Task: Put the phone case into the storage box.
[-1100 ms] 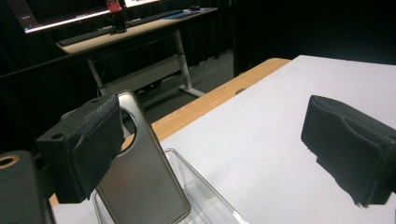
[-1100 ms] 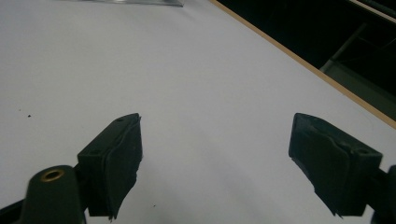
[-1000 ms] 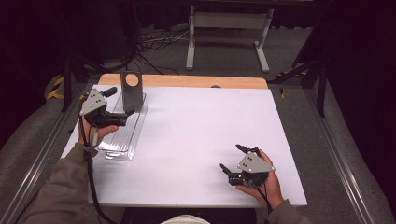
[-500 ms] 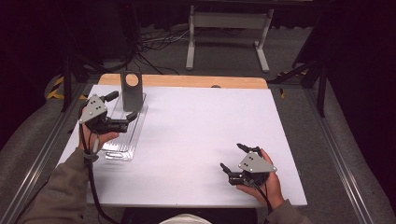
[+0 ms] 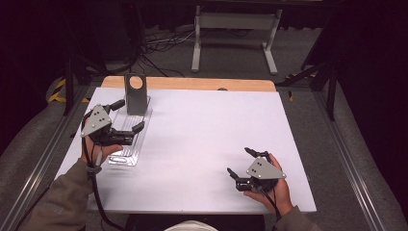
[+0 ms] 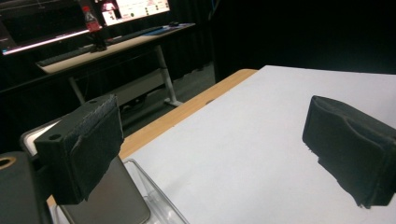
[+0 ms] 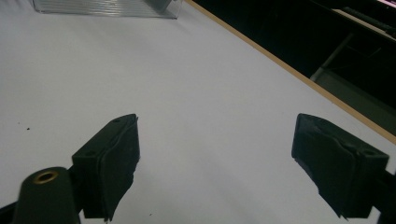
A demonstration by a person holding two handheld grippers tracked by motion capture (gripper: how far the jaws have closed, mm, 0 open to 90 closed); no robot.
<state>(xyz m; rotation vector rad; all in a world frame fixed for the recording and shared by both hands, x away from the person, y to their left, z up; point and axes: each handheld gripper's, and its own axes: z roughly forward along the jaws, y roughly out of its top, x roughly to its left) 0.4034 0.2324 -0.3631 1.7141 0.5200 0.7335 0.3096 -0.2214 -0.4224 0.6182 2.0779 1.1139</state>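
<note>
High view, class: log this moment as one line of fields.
left gripper: open, over clear tray | right gripper: open, near table front edge | grey metal stand: upright at tray's far end

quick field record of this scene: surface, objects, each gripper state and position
surface: white table with a wooden far edge
objects: clear plastic tray at the left side; grey metal stand with a round hole upright at the tray's far end
left gripper: open, holding nothing, over the tray
right gripper: open, holding nothing, near right of the table

Dark room, grey carpet floor (image 5: 226,53), white desk frame (image 5: 234,21), floor cables (image 5: 159,41)
</note>
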